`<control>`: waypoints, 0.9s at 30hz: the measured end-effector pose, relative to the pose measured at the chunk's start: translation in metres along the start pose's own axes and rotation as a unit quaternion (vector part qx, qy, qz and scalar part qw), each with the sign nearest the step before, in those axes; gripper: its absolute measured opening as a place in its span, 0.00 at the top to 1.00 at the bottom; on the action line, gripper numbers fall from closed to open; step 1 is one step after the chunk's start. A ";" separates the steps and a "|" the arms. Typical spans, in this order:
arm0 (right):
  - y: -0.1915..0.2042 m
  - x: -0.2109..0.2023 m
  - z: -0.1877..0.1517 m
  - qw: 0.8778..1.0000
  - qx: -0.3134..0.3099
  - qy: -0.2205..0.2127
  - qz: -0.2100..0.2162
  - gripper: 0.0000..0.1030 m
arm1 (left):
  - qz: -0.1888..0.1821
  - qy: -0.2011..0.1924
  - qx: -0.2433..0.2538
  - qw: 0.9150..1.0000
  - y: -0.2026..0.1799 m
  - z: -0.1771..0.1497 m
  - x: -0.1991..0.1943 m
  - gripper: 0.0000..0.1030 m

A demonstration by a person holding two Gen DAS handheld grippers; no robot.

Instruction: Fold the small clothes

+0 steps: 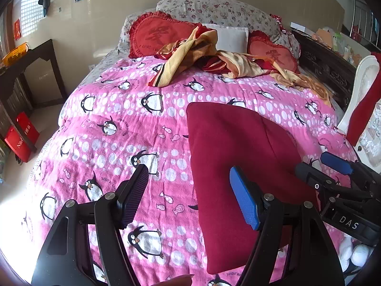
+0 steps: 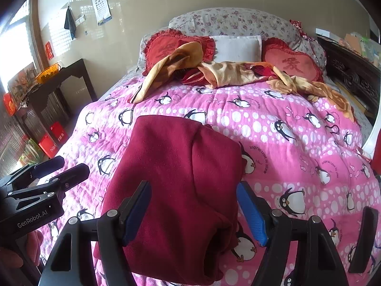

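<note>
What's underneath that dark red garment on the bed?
The dark red garment lies flat on the pink penguin blanket, which shows all around it. Whatever sits directly beneath the cloth is covered.

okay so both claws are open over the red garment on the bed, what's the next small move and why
Probably lower the right claw onto the near edge of the red garment and close on it. The garment lies partly folded on the pink quilt, both claws are open and hold nothing, and the right one already straddles the cloth. The left claw sits mostly over bare quilt by the garment's left edge, so it could follow after.
</note>
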State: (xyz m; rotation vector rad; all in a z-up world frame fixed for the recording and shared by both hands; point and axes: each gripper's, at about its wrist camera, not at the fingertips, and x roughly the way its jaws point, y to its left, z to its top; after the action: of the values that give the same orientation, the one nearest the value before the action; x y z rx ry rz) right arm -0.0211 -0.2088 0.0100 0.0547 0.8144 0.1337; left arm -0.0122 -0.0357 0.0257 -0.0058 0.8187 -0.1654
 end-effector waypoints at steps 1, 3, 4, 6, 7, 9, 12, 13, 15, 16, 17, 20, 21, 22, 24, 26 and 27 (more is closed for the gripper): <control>-0.001 0.001 0.000 1.000 0.001 0.001 0.001 0.30 | -0.001 0.001 0.000 1.000 0.000 0.000 0.001 0.31; -0.001 0.003 0.000 1.000 0.001 0.003 0.001 0.30 | -0.002 0.003 -0.002 1.000 0.000 0.000 0.002 0.31; -0.001 0.003 -0.001 1.000 0.001 0.004 0.000 0.30 | -0.001 0.003 -0.002 1.000 0.000 0.000 0.003 0.31; 0.000 0.004 -0.001 1.000 0.000 0.006 0.001 0.30 | -0.002 0.006 -0.002 1.000 0.000 0.000 0.004 0.31; 0.000 0.005 -0.001 1.000 0.000 0.007 0.001 0.30 | -0.002 0.008 -0.002 1.000 0.000 0.000 0.005 0.31; 0.001 0.007 -0.001 1.000 0.000 0.010 0.001 0.30 | -0.002 0.008 -0.002 1.000 0.000 0.000 0.006 0.31; 0.000 0.010 -0.002 1.000 0.000 0.013 0.000 0.30 | -0.003 0.008 -0.002 1.000 0.000 0.000 0.007 0.31; 0.000 0.011 -0.002 1.000 0.001 0.014 0.000 0.30 | -0.003 0.009 -0.002 1.000 0.000 0.000 0.008 0.31; 0.000 0.012 -0.002 1.000 0.001 0.015 -0.001 0.30 | -0.004 0.008 -0.002 1.000 0.000 0.000 0.007 0.31; -0.001 0.013 -0.002 1.000 0.001 0.016 -0.002 0.30 | -0.004 0.009 -0.002 1.000 0.000 0.000 0.008 0.31; -0.001 0.014 -0.001 1.000 0.002 0.017 -0.002 0.30 | -0.005 0.009 -0.002 1.000 0.000 0.000 0.009 0.31; -0.002 0.017 -0.002 1.000 0.003 0.021 -0.002 0.30 | -0.006 0.012 -0.001 1.000 -0.001 0.000 0.013 0.31; -0.002 0.017 -0.002 1.000 0.002 0.022 -0.002 0.30 | -0.005 0.013 0.000 1.000 -0.001 0.000 0.014 0.31; -0.001 0.018 -0.002 1.000 0.001 0.023 -0.002 0.30 | -0.005 0.013 0.001 1.000 -0.002 0.000 0.015 0.31; -0.001 0.019 -0.003 1.000 0.002 0.024 -0.001 0.30 | -0.003 0.010 0.005 1.000 -0.003 0.000 0.015 0.31; -0.001 0.021 -0.003 1.000 0.002 0.027 -0.001 0.30 | -0.002 0.008 0.007 1.000 -0.003 0.000 0.016 0.31; -0.002 0.022 -0.003 1.000 0.002 0.029 0.000 0.30 | -0.004 0.007 0.006 1.000 -0.003 0.001 0.017 0.31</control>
State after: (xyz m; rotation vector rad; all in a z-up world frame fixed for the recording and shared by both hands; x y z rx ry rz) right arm -0.0083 -0.2072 -0.0084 0.0540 0.8717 0.1334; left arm -0.0008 -0.0410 0.0145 0.0026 0.8312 -0.1779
